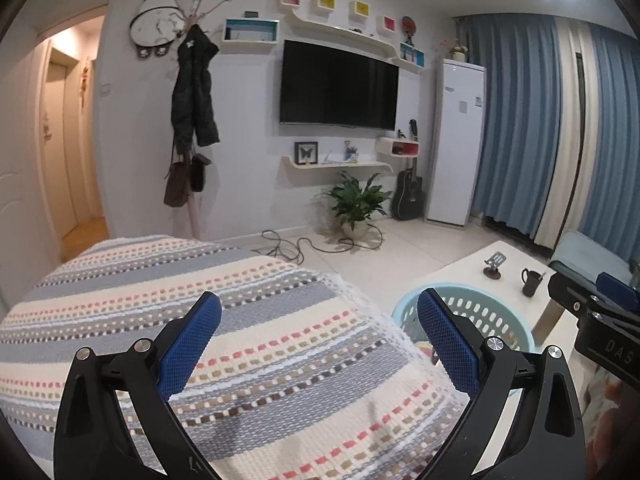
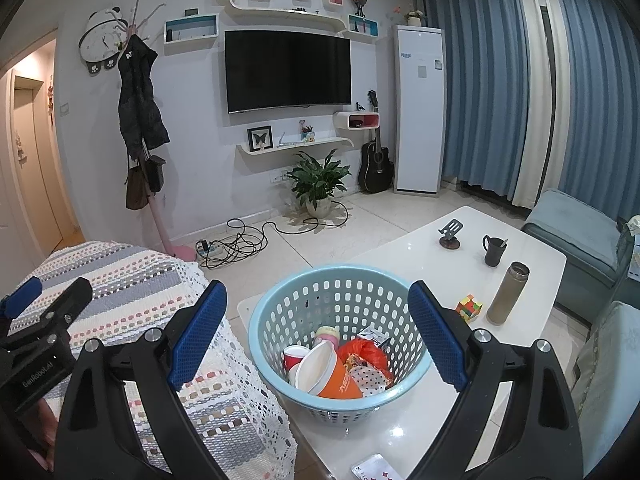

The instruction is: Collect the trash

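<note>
Both tools released and holding nothing: right gripper (image 2: 316, 344) spread wide above the light-blue perforated basket (image 2: 280, 304), left gripper (image 1: 320, 344) equally spread over the striped woven blanket (image 1: 248, 320). Basket standing on the white coffee table (image 2: 408, 420), just beside the blanket's lace edge. Already inside: an orange paper cup (image 2: 340, 384) lying tilted with a white interior showing, a small red cup (image 2: 292, 358), a crumpled red-orange plastic bag (image 2: 366, 354), a polka-dot wrapper (image 2: 372, 378). Near the table's front edge, a red-and-white printed packet (image 2: 370, 472), possibly the next piece of trash, though cropped and hard to identify. Probably light, thin and flat; likely to slide on the glossy tabletop, so best pinched at an overhanging edge or corner. Cups light, crushable; better gripped gently at the rim. Rubik's cube (image 2: 469, 307), metal flask (image 2: 508, 294) and black mug (image 2: 494, 250) presumably not trash.
</note>
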`<action>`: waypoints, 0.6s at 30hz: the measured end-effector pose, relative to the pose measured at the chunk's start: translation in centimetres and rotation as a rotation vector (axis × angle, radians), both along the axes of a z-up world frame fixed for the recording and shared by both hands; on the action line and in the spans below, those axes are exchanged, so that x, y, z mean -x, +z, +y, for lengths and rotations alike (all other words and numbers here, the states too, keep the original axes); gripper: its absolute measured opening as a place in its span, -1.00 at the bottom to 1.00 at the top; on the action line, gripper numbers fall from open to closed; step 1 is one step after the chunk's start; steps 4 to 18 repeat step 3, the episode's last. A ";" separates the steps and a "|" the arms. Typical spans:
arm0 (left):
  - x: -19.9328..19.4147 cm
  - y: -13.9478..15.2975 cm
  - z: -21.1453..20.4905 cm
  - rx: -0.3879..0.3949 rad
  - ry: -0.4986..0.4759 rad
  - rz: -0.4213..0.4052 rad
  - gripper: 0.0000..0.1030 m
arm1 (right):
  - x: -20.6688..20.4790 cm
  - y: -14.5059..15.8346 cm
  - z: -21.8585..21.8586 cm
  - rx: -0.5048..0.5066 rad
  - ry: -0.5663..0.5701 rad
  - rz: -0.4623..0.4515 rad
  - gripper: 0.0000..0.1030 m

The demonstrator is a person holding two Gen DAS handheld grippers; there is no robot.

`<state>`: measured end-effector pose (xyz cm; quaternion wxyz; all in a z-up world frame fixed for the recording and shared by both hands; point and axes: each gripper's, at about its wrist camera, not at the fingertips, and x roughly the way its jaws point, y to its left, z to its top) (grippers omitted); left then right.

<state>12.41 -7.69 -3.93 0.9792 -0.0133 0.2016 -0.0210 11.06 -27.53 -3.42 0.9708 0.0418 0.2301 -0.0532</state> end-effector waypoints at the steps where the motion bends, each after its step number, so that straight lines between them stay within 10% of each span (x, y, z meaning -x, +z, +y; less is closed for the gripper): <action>1: 0.0 0.2 -0.2 -0.007 -0.005 0.003 0.85 | 0.1 0.3 -0.1 -0.004 -0.001 -0.004 0.70; 18: 0.1 0.6 -0.3 -0.009 -0.005 0.009 0.85 | 0.3 0.7 -0.4 -0.011 -0.001 -0.011 0.70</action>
